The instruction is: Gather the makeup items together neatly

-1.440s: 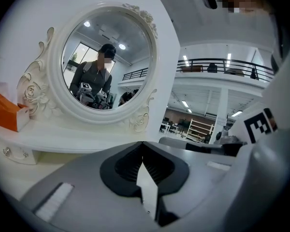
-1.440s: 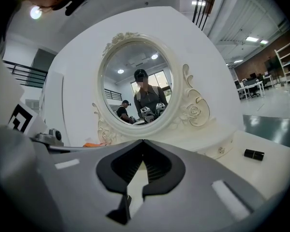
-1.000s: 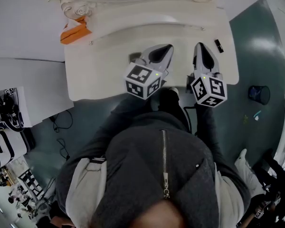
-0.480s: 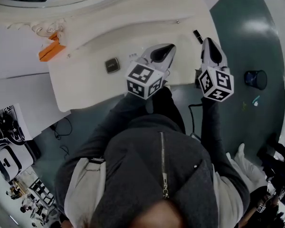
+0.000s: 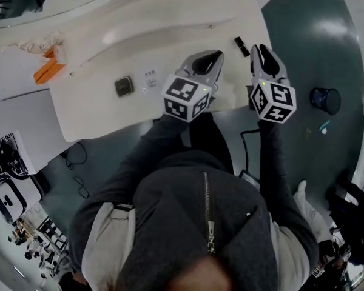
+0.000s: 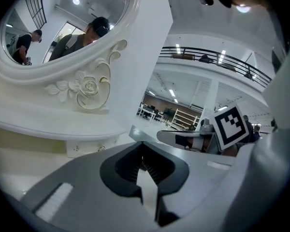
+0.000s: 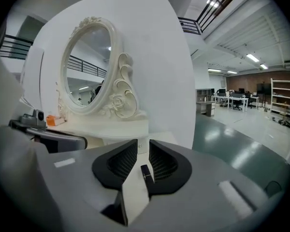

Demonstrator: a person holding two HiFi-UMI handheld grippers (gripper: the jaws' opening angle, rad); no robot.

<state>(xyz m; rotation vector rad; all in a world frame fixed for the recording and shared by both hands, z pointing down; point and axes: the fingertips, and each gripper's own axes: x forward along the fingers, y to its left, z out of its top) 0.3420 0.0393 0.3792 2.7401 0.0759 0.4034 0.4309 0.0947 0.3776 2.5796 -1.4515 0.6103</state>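
Note:
A small black lipstick (image 5: 241,46) lies on the white vanity table (image 5: 170,35) near its right edge. My right gripper (image 5: 261,51) hovers just to its right. In the right gripper view the lipstick (image 7: 146,173) shows through the narrow gap of the right gripper (image 7: 143,151), whose jaws are opening; the pads do not touch it. My left gripper (image 5: 210,57) is over the table's front middle and its jaws (image 6: 144,159) meet at the tips with nothing held. A dark square compact (image 5: 124,86) and a small pale item (image 5: 150,76) lie further left.
An ornate oval mirror (image 7: 87,66) stands at the back of the table. An orange object (image 5: 46,71) sits at the table's left end. The green floor (image 5: 315,35) drops off past the right edge, with a dark cup (image 5: 325,97) on it.
The right gripper has shifted from the left of the lipstick to its right side. The view has swung, which brings the compact into sight at the left. The left gripper stays over the front middle.

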